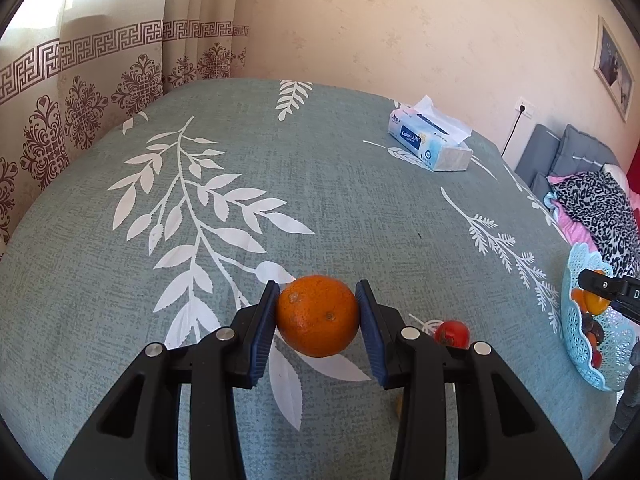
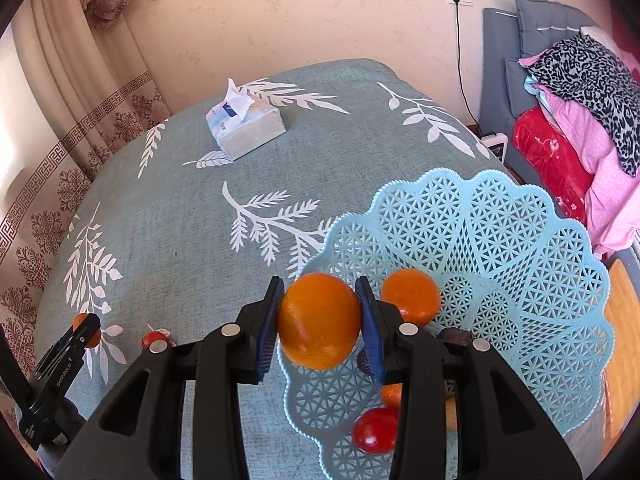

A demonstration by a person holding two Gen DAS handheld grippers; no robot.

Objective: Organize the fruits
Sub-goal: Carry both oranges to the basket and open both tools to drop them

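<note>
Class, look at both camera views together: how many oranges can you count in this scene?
3, possibly more. One is in the left gripper over the tablecloth; one in the right gripper over the basket; one lies inside it. An orange sliver below may be another.

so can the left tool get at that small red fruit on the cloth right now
Probably not yet: the left tool is shut on an orange, so it has no free grip. The red fruit sits just to its right on the tablecloth, unobstructed.
</note>
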